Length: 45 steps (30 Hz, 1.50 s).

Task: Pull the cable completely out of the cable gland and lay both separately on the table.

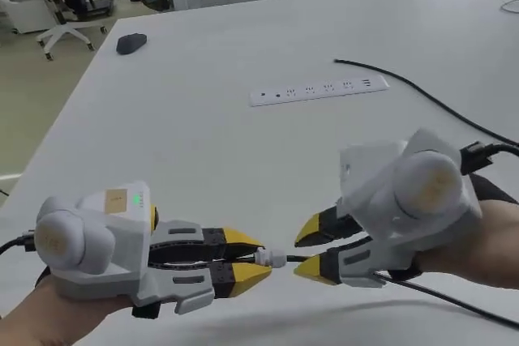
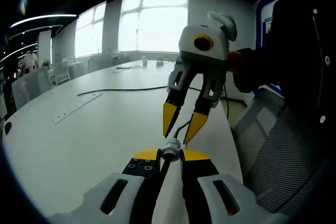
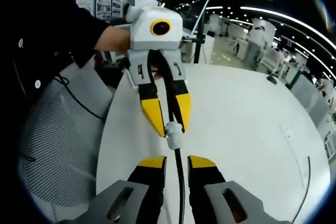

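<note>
The white cable gland (image 1: 272, 258) hangs at lower centre over the table (image 1: 203, 143), pinched by the left gripper (image 1: 265, 257). The black cable (image 3: 178, 182) passes between the spread jaws of the right gripper (image 1: 296, 258). I would close them near the gland, then pull straight.

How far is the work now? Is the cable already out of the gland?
Done: nothing yet looks finished; the cable runs through the cable gland. In hand: the left claw grips the gland above the table, and the right claw is open around the cable. Left: pull it out, lay both down separately.
</note>
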### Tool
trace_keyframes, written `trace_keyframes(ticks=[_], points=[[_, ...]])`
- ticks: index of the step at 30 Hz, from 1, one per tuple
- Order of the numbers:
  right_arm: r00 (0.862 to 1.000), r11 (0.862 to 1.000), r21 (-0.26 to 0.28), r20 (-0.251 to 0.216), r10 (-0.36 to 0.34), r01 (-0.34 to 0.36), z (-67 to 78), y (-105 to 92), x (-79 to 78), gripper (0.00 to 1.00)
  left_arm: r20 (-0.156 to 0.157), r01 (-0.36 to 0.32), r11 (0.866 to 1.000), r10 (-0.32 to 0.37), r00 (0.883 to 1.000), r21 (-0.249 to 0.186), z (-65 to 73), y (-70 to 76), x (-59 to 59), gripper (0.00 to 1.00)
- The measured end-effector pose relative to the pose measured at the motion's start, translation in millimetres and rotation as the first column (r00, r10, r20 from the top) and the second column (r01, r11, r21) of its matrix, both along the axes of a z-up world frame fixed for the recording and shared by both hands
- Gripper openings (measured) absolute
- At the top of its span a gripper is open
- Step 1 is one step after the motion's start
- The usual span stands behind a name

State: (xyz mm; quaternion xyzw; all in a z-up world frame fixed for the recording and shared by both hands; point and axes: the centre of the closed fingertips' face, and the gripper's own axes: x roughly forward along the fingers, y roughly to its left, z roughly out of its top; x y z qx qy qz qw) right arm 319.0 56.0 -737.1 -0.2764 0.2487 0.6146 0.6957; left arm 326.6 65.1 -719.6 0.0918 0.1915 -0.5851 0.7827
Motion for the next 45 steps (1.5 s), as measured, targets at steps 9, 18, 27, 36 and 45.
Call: trace_keyframes(ticks=[9,18,27,36,45], points=[[0.998,0.999,-0.039,0.058,0.038,-0.035,-6.5,2.8,-0.2,0.00,-0.006,-0.002,1.000,0.002,1.000,0.010,-3.7,1.4,-3.9,0.15],[0.998,0.998,-0.058,0.055,0.032,-0.029,-8.1,-7.7,-0.6,0.00,-0.002,-0.009,1.000,0.009,1.000,0.004,-0.9,3.9,-4.9,0.15],[0.998,0.995,-0.103,0.064,0.015,-0.009,-14.7,-35.6,2.6,0.00,-0.006,-0.049,0.999,0.049,0.999,-0.005,0.0,25.4,-7.7,0.15],[0.997,0.994,-0.111,0.076,0.010,-0.001,-16.1,-45.0,6.3,0.00,-0.020,-0.099,0.995,0.099,0.995,-0.024,0.7,41.1,-7.7,0.15],[0.997,0.993,-0.121,0.077,-0.005,0.015,-16.8,-50.4,10.4,0.00,-0.020,-0.167,0.986,0.166,0.986,-0.029,1.0,65.4,-6.9,0.15]])
